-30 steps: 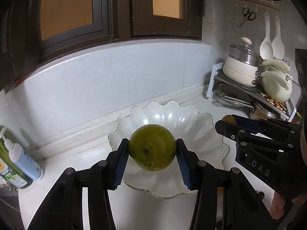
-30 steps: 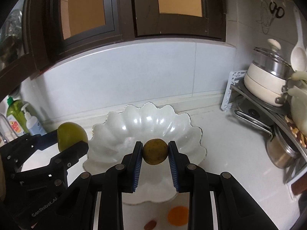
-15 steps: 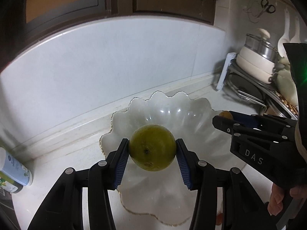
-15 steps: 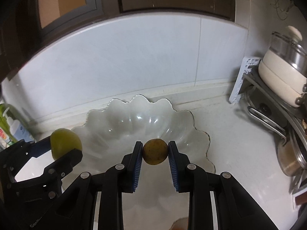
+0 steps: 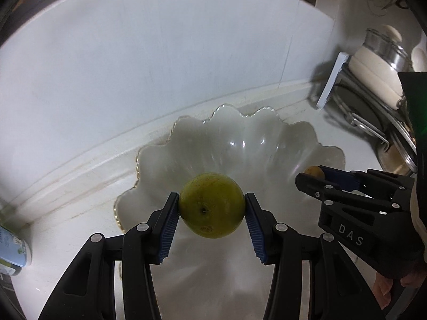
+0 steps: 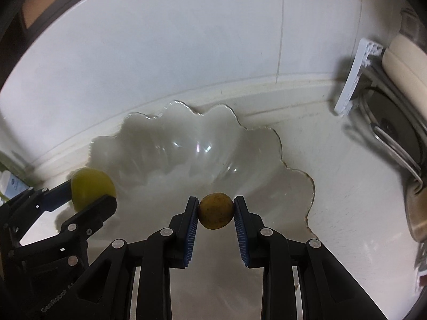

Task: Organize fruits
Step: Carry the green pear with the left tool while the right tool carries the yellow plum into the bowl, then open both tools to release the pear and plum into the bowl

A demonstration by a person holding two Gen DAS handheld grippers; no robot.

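A white scalloped bowl (image 5: 240, 144) stands on the counter against the back wall; it also shows in the right wrist view (image 6: 160, 144). My left gripper (image 5: 211, 208) is shut on a large green round fruit (image 5: 211, 204) and holds it over the bowl's left half. My right gripper (image 6: 216, 212) is shut on a small brown-yellow round fruit (image 6: 216, 210) and holds it over the bowl's right half. In the left wrist view the right gripper (image 5: 311, 176) enters from the right with the small fruit (image 5: 312, 171). In the right wrist view the left gripper (image 6: 90, 190) enters from the left with the green fruit (image 6: 89, 185).
A dish rack (image 5: 355, 98) with white pots (image 5: 373, 64) stands at the right; it also shows in the right wrist view (image 6: 387, 112). A soap bottle (image 5: 12, 250) is at the far left. The white tiled wall (image 5: 160, 66) rises right behind the bowl.
Both grippers have moved forward and lower over the bowl, each still holding its fruit. The bowl now looks larger and the window has left the view.
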